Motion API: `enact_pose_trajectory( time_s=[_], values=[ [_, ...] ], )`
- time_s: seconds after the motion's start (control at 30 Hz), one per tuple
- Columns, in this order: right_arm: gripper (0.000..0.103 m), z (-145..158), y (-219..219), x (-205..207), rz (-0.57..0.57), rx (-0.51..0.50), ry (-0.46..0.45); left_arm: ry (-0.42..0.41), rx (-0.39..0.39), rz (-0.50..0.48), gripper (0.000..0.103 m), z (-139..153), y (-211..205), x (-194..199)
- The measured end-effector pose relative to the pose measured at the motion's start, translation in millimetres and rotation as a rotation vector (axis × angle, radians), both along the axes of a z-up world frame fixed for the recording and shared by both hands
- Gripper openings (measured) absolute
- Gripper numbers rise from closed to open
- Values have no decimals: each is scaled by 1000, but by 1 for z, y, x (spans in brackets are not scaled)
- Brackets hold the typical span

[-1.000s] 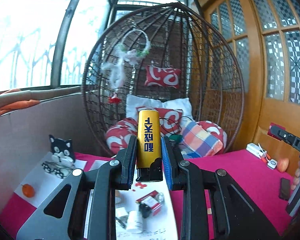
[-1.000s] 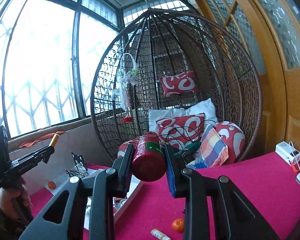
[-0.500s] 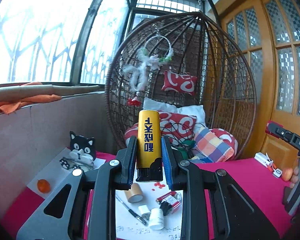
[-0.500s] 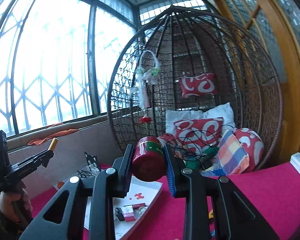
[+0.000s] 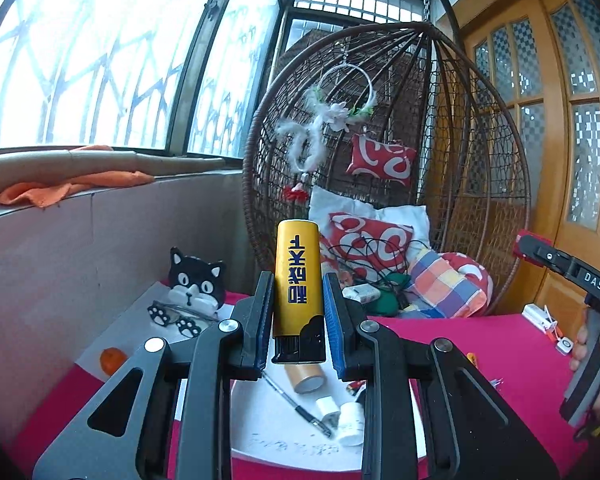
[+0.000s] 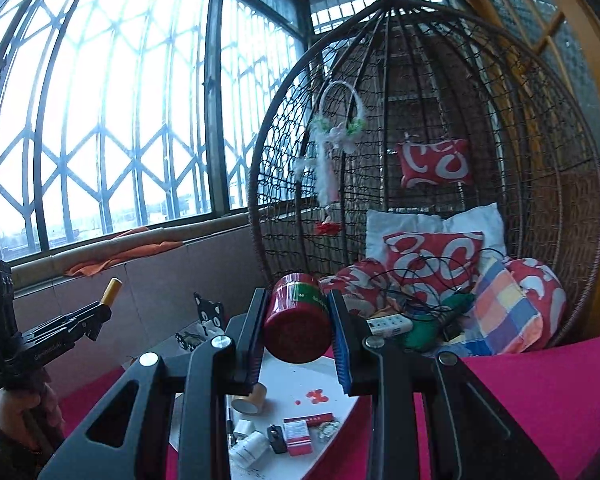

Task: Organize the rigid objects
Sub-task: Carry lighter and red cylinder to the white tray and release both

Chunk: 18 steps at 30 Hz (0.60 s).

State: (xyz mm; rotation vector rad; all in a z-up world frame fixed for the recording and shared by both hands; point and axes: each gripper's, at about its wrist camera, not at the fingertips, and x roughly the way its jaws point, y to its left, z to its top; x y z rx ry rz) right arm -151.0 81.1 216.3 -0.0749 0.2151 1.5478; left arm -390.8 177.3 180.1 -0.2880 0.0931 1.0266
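Note:
My left gripper [image 5: 298, 316] is shut on a yellow lighter [image 5: 298, 280] with blue characters, held upright above a white tray [image 5: 268, 436]. My right gripper [image 6: 298, 340] is shut on a red round tin [image 6: 298, 328] with a green band, held above the same white tray [image 6: 340, 412]. The tray holds a tape roll [image 6: 250, 398], a pen [image 5: 296, 404], white caps [image 5: 350, 420] and a small red box [image 6: 298, 436]. The left gripper with the lighter shows at the left of the right wrist view [image 6: 100, 308].
The table has a pink cloth [image 6: 540, 392]. A black cat figure [image 5: 196, 284] and a small orange fruit [image 5: 112, 360] sit on a white sheet at the left. A wicker hanging chair [image 5: 400, 184] with cushions stands behind. A low wall runs along the left.
Both grippers have risen and tilted up while holding their objects. The tray and its items now sit lower in both views.

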Motion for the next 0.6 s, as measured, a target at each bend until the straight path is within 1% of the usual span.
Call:
enact_pose_trajectory(
  time_s=[0.2, 0.4, 0.5, 0.6],
  values=[
    [28, -11, 24, -12, 16, -43, -5, 9, -41, -9, 23, -14, 8, -4],
    [29, -33, 55, -14, 28, -122, 13, 38, -104, -52, 23, -31, 31, 9],
    [29, -46, 75, -12, 32, -172, 41, 51, -151, -89, 23, -40, 50, 23],
    [29, -64, 101, -9, 30, -237, 73, 63, -229, -125, 23, -57, 69, 39]
  ],
)
